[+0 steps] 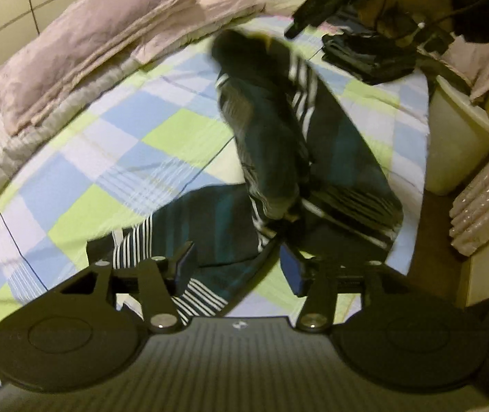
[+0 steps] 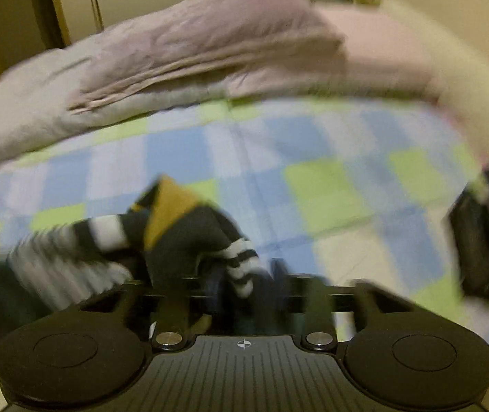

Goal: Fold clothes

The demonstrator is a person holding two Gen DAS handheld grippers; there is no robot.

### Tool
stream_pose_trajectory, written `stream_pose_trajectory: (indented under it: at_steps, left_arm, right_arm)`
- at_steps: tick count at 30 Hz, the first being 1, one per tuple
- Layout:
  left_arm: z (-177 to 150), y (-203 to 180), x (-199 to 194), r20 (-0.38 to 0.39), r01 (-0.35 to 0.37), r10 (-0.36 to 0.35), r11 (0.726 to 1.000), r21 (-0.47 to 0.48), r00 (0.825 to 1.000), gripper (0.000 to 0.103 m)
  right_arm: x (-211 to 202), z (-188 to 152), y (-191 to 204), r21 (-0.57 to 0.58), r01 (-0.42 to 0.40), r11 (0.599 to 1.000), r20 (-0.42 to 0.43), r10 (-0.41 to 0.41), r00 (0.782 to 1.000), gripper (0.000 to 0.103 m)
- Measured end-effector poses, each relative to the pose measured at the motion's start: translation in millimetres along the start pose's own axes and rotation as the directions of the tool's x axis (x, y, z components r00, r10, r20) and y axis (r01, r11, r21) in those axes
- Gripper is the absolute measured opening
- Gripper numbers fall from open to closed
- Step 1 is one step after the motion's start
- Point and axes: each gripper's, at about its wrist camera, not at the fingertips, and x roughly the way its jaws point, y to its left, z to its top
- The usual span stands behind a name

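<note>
Already some of the work looks done: a small stack of dark folded clothes sits on the blue, green and white checked bedsheet, at the far side of the sheet from the left gripper, near a cream plastic bin that stands just off the sheet's edge. The same stack shows as a dark blur at the right of the right wrist view.

The garment now in hand is a dark teal and black top with white stripes. Most of it lies spread on the checked bedsheet, while one part rises off the sheet toward the right gripper, which hangs above the sheet's far side. In its own view the right gripper has its fingers pinched close on a striped fold of the top, beside a mustard-yellow patch of cloth; heavy blur limits the detail. The left gripper has its jaws spread wide and grips nothing, with striped cloth lying on the sheet under and between its fingers.

Judging from this, the top is mid-fold: one portion is lifted, no neat fold is laid yet, and it remains to be flattened, folded down and added to the stack. A folded mauve blanket lies along the sheet's far left edge.
</note>
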Motion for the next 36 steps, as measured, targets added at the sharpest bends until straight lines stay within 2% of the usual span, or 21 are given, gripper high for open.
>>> stream_pose_trajectory:
  at_steps: [1, 3, 6, 10, 13, 16, 17, 18, 19, 21, 23, 26, 27, 29, 31, 33, 34, 35, 36]
  left_arm:
    - [-1, 3, 8, -0.009, 0.007, -0.007, 1.0, -0.01, 1.0, 0.057]
    - [1, 7, 24, -0.028, 0.016, -0.017, 1.0, -0.023, 0.999, 0.06]
    - [8, 7, 50, -0.058, 0.026, -0.028, 0.999, -0.033, 0.998, 0.06]
    - [31, 7, 91, -0.081, 0.032, -0.039, 0.996, -0.078, 0.996, 0.062]
    - [51, 8, 126, -0.11, 0.002, -0.012, 0.995, -0.096, 0.994, 0.063]
    - [70, 14, 161, -0.158, -0.063, 0.047, 0.993, -0.1, 0.986, 0.063]
    - [75, 16, 170, -0.174, -0.087, 0.068, 0.991, -0.106, 0.982, 0.063]
    - [81, 19, 177, -0.179, -0.105, 0.083, 0.988, -0.116, 0.98, 0.063]
    - [87, 21, 183, -0.178, -0.117, 0.093, 0.985, -0.13, 0.98, 0.064]
    - [98, 26, 195, -0.18, -0.143, 0.115, 0.978, -0.153, 0.977, 0.066]
    - [109, 27, 209, -0.196, -0.171, 0.14, 0.974, -0.149, 0.971, 0.066]
    - [127, 21, 230, -0.21, -0.203, 0.183, 0.976, -0.076, 0.961, 0.066]
    - [133, 16, 236, -0.203, -0.204, 0.195, 0.979, -0.024, 0.96, 0.066]
    - [144, 7, 247, -0.188, -0.206, 0.217, 0.975, 0.08, 0.958, 0.066]
    - [152, -6, 261, -0.179, -0.192, 0.231, 0.959, 0.208, 0.956, 0.066]
    - [157, -17, 272, -0.175, -0.165, 0.229, 0.934, 0.318, 0.958, 0.063]
    - [159, -19, 276, -0.177, -0.145, 0.22, 0.923, 0.356, 0.959, 0.054]
    - [161, -22, 280, -0.179, -0.126, 0.21, 0.91, 0.394, 0.961, 0.035]
    - [165, -22, 282, -0.184, -0.104, 0.192, 0.91, 0.402, 0.964, 0.023]
  right_arm:
    - [10, 8, 2, -0.025, 0.023, 0.999, 0.01, -0.023, 1.0, 0.073]
    - [11, -11, 0, -0.04, 0.01, 0.999, 0.003, -0.01, 1.0, 0.073]
    - [21, -62, 1, -0.054, -0.046, 0.997, -0.105, 0.04, 0.994, 0.073]
    - [38, -124, 1, -0.087, -0.114, 0.99, -0.222, 0.092, 0.971, 0.078]
    - [57, -159, 2, -0.128, -0.158, 0.979, -0.272, 0.119, 0.955, 0.078]
    - [82, -171, -1, -0.201, -0.211, 0.957, -0.278, 0.151, 0.949, 0.078]
    - [90, -170, -6, -0.224, -0.231, 0.947, -0.269, 0.168, 0.948, 0.071]
    - [93, -164, -17, -0.222, -0.256, 0.941, -0.262, 0.195, 0.945, 0.03]
    - [95, -157, -29, -0.216, -0.282, 0.935, -0.256, 0.224, 0.94, 0.009]
    - [92, -139, -68, -0.155, -0.284, 0.946, -0.217, 0.248, 0.944, 0.009]
    - [86, -120, -124, -0.077, -0.246, 0.966, -0.17, 0.23, 0.958, 0.008]
    - [91, -94, -203, 0.016, -0.159, 0.987, -0.125, 0.16, 0.979, 0.006]
    - [97, -87, -227, 0.039, -0.123, 0.992, -0.117, 0.127, 0.985, 0.001]
    - [108, -75, -270, 0.072, -0.039, 0.997, -0.106, 0.047, 0.993, 0.0]
    - [112, -68, -298, 0.11, 0.01, 0.994, -0.1, 0.001, 0.995, 0.0]
    - [111, -64, -308, 0.12, 0.01, 0.993, -0.086, 0.001, 0.996, 0.0]
    - [108, -65, -306, 0.115, -0.021, 0.993, -0.078, 0.03, 0.997, 0.001]
    - [108, -67, -292, 0.088, -0.055, 0.995, -0.071, 0.061, 0.996, 0.001]
    - [107, -69, -275, 0.057, -0.089, 0.994, -0.065, 0.092, 0.994, 0.008]
